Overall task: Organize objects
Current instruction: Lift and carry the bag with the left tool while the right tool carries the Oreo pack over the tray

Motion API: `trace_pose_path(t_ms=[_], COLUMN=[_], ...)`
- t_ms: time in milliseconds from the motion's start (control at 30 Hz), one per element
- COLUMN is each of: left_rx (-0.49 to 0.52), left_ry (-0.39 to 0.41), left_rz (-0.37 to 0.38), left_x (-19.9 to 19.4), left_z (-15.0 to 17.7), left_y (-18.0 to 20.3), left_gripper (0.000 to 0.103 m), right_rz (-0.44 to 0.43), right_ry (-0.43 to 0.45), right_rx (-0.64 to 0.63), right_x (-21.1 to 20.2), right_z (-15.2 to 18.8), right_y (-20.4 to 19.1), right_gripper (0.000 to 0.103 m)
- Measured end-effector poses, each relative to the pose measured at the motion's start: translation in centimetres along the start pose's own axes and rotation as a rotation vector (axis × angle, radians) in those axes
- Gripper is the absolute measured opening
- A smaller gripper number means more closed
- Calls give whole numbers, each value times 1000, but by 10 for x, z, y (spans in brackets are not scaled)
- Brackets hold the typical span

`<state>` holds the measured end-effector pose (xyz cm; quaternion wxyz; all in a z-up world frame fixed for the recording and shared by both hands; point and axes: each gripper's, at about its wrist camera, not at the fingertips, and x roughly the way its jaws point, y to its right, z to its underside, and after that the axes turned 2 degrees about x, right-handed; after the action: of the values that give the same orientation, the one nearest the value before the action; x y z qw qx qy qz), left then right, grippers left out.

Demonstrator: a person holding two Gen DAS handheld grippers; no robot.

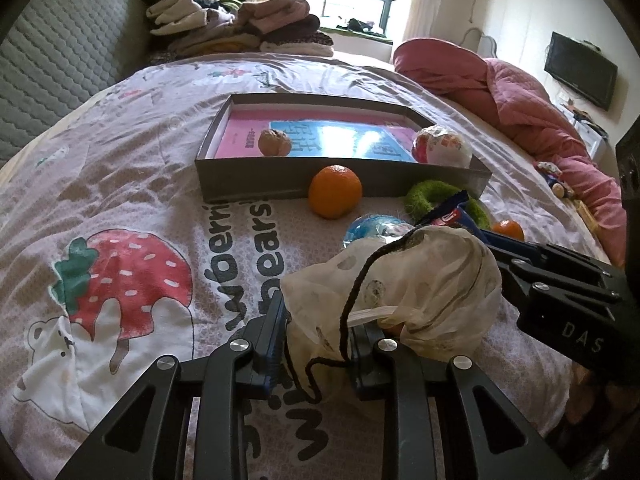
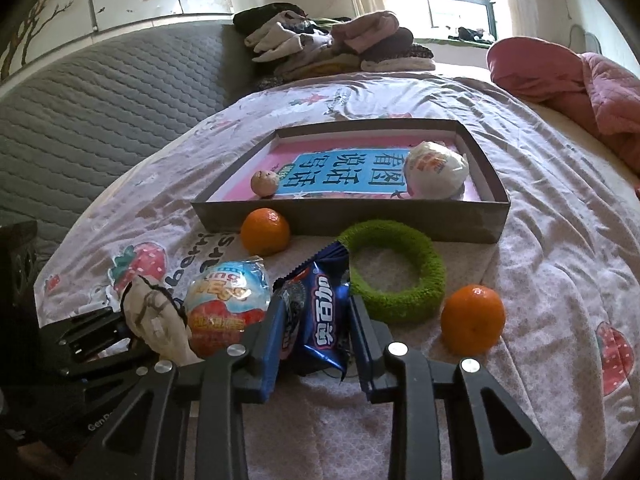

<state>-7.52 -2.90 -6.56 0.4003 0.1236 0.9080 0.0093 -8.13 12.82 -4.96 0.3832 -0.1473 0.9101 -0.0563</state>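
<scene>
My left gripper (image 1: 320, 336) is shut on a cream drawstring pouch (image 1: 420, 292) with a black cord, just above the bedsheet; it also shows in the right wrist view (image 2: 156, 320). My right gripper (image 2: 316, 328) is shut on a blue snack packet (image 2: 320, 312). A shallow grey box (image 2: 344, 220) lies ahead, holding a walnut (image 2: 264, 183) and a white wrapped ball (image 2: 436, 176). In front of the box lie an orange (image 2: 265, 231), a green fuzzy ring (image 2: 396, 268), a second orange (image 2: 473, 318) and a blue-and-red toy egg (image 2: 226, 300).
The bed has a strawberry-print sheet (image 1: 120, 184). A pile of folded clothes (image 2: 332, 44) sits at the far end by the window. A pink quilt (image 1: 532, 108) lies bunched on the right. A grey padded headboard (image 2: 92, 104) stands on the left.
</scene>
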Motion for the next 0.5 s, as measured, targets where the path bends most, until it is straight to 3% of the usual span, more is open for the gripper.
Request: trace_pose_path(t_ms=[267,500], left_rx=[-17,-30], left_ry=[14,26], left_rz=[6,17], left_x=[-3,-6], left_z=[-2,-3], left_y=[-4,-5], left_gripper=[27,17], right_rz=[-7,-10], right_ry=[12,21], right_rx=[-4,-1], right_x=[-1,-3], right_z=[-3,-5], right_y=[-3,-3], right_gripper=[29,29])
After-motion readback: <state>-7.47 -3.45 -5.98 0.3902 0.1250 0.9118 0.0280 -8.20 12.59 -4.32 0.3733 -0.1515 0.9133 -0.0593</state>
